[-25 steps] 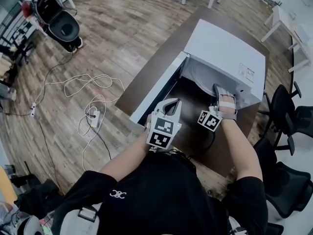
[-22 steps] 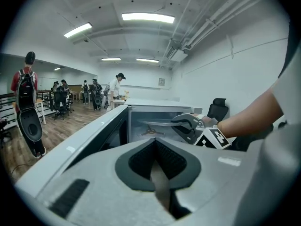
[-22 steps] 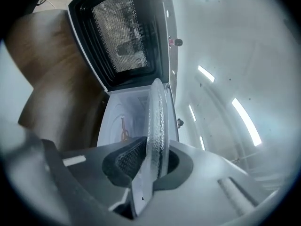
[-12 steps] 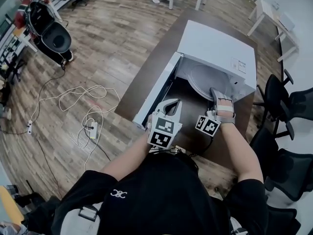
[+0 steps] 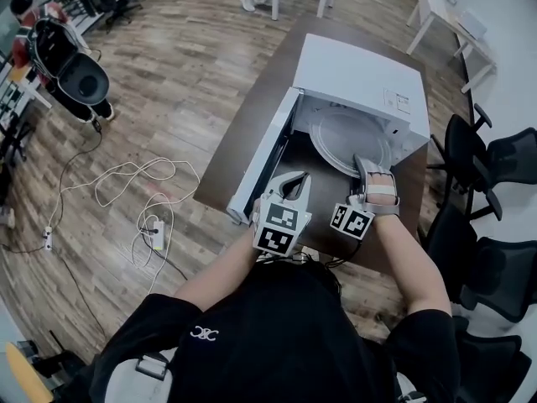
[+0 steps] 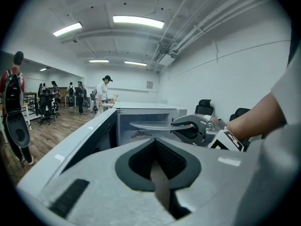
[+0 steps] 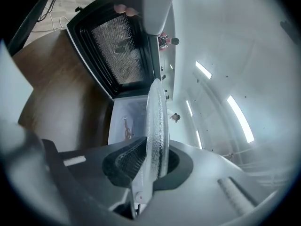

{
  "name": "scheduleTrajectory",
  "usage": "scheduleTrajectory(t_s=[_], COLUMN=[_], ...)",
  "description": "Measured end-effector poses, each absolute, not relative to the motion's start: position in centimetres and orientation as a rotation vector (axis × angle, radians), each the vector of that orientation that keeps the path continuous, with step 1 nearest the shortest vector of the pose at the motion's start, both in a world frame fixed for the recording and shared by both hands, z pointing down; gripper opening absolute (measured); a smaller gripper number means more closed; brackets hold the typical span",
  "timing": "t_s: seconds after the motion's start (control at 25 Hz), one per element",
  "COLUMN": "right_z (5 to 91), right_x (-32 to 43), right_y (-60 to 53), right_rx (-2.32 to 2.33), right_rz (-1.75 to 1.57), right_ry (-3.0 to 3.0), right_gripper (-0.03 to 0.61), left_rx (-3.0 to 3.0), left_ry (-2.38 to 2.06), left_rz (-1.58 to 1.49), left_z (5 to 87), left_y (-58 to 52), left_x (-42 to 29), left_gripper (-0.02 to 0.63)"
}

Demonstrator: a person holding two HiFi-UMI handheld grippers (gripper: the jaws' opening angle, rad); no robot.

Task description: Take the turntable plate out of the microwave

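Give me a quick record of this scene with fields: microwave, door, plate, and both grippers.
microwave: white, on a dark table
door: open
plate: glass, partly out of the cavity, about level
right gripper: shut on the plate's near rim
left gripper: shut, empty, near the door

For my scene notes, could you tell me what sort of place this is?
Probably an open office or lab: black office chairs, white desks, loose cables on a wood floor, ceiling strip lights.
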State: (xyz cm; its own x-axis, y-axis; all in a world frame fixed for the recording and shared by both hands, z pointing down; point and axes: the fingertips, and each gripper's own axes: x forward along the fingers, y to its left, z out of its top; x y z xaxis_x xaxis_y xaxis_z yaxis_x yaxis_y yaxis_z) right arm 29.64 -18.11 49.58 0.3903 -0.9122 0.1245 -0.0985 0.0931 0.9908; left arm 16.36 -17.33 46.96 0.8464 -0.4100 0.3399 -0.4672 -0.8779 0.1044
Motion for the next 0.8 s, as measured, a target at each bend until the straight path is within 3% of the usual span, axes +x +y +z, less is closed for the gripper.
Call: scheduleTrajectory(t_s=[0.8], right_z=[49.59], right_x=[30.07], right_y=[-17.49], right_rx=[1.362], right_rz=[-0.758], right_ry=[-0.981], right_gripper=[0.046], left_rx=[2.858], left_ry=[-0.663], left_rz=[0.462], left_z=[47.08], left_y=[-17.44], left_x=[16.33], left_gripper=[0.008])
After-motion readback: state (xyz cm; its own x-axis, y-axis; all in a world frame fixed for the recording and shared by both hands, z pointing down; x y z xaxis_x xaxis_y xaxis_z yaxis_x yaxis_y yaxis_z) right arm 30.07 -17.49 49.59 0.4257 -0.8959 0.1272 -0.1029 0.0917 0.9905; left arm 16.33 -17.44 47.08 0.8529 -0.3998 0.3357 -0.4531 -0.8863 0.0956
